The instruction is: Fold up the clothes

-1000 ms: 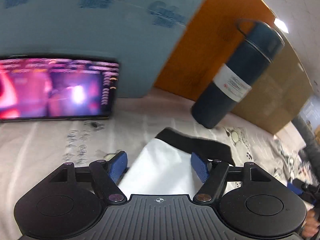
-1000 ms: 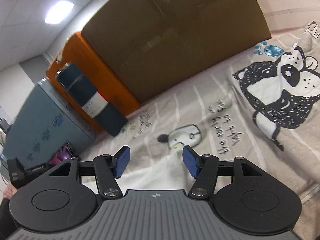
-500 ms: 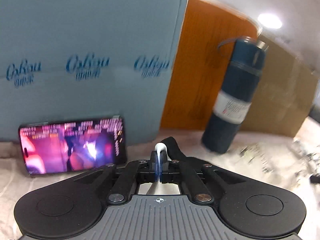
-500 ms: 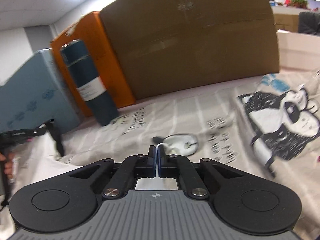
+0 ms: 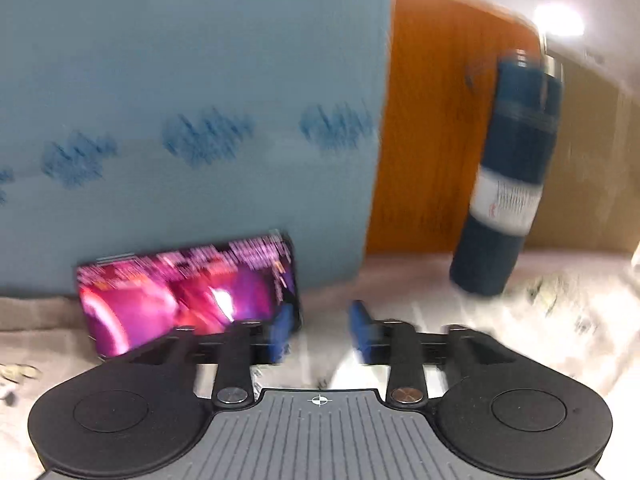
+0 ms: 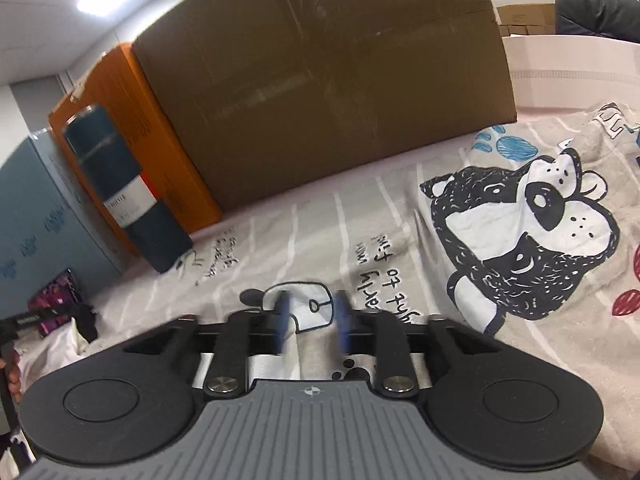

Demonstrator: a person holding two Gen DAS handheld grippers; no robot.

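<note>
Left hand-held gripper (image 5: 320,330): blue pads parted, a clear gap between them, nothing clamped; view heavily motion-blurred. A patch of white cloth (image 5: 352,376) shows just below the right pad; whether it touches the pad cannot be told

Right hand-held gripper (image 6: 310,322): blue pads (image 6: 282,318) parted, holding nothing; a strip of white fabric lies low between and under the fingers, not pinched

White garment (image 6: 52,344): crumpled at the lower left of the right wrist view, on the printed sheet, with a black trim part (image 6: 86,320) at its upper edge, near the other hand-held gripper's dark body at the frame edge

Printed sheet (image 6: 400,216): pale grey-beige cover with white stripes and handwriting-style lettering; large black-and-white cartoon dog (image 6: 524,240) to the right, blue paw prints (image 6: 504,146) above it, a small cartoon mouse figure (image 6: 312,306) straight ahead of the right pads

Dark blue flask (image 5: 508,184): upright on the sheet, white label band, standing against the orange box (image 5: 432,132)

Light blue foam board (image 5: 192,120): upright backdrop with blurred blue logos

Phone (image 5: 188,300): on its long edge, leaning against the foam board, screen lit pink-magenta, just behind the left pad

Brown cardboard box (image 6: 320,76): large, behind the sheet, beside the orange box
</note>
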